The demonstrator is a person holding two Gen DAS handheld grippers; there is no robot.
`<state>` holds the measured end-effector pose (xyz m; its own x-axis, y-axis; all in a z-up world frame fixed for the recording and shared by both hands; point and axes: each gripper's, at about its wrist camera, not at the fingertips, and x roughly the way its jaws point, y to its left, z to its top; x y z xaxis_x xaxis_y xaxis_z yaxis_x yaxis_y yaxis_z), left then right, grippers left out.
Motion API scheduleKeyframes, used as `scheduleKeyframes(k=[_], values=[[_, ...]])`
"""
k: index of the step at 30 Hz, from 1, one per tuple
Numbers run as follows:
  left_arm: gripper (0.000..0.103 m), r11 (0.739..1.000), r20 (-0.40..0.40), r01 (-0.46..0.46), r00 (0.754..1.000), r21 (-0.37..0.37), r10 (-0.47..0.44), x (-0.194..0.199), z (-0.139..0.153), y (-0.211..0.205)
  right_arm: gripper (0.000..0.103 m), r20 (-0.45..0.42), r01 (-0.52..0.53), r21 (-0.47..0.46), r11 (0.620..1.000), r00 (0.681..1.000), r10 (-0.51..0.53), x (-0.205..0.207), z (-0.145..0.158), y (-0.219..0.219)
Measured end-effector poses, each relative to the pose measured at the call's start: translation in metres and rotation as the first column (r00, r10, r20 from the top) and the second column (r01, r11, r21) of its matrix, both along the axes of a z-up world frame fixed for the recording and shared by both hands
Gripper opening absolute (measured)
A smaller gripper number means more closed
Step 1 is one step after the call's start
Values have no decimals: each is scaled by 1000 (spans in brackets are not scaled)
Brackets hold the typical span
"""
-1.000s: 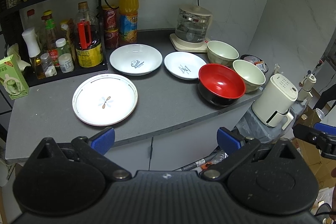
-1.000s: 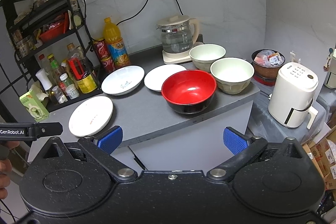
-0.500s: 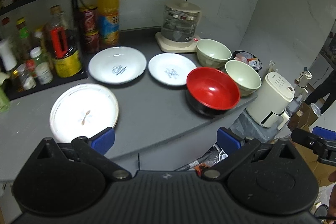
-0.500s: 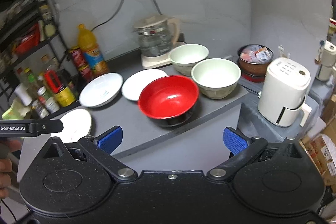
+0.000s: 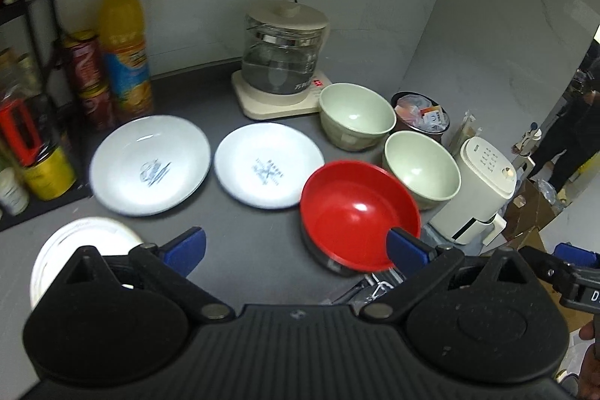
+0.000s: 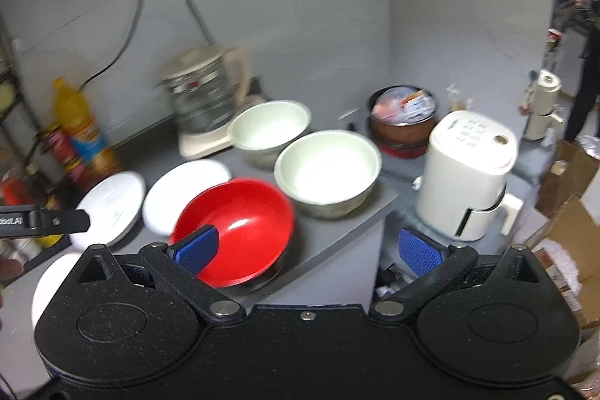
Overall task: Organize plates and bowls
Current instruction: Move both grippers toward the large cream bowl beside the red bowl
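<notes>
On the grey counter [image 5: 240, 235] lie two white plates with blue print [image 5: 150, 164] [image 5: 269, 164] and a third white plate [image 5: 75, 246] at the near left. A red bowl [image 5: 356, 212] [image 6: 240, 227] sits at the counter's front right corner. Behind it stand two pale green bowls [image 5: 422, 169] [image 5: 355, 115]; the right wrist view shows them too [image 6: 326, 171] [image 6: 270, 128]. My left gripper [image 5: 296, 248] is open over the counter's front edge, beside the red bowl. My right gripper [image 6: 307, 248] is open, its left fingertip [image 6: 197, 246] in front of the red bowl.
A glass kettle [image 5: 281, 59] on its base stands at the back. An orange drink bottle [image 5: 125, 51], cans and a rack of bottles [image 5: 22, 137] fill the left. A white appliance [image 5: 480, 190] and a brown pot [image 6: 403, 119] sit lower on the right. Boxes lie on the floor.
Both grippers have moved forward and to the right, closer to the bowls. The dishes have not moved. Both stay open.
</notes>
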<state>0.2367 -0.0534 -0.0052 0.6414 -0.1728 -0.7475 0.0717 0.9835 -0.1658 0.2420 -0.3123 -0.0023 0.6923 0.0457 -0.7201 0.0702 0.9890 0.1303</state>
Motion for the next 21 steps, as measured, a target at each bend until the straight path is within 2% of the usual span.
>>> scheduleKeyframes(k=[8, 21], values=[[100, 995, -37, 85, 996, -47, -86, 64, -20, -8, 103, -40, 85, 27, 996, 996, -84, 27, -12, -10], [99, 980, -63, 180, 980, -89, -186, 126, -34, -43, 103, -70, 153, 45, 987, 986, -150, 60, -33, -28]])
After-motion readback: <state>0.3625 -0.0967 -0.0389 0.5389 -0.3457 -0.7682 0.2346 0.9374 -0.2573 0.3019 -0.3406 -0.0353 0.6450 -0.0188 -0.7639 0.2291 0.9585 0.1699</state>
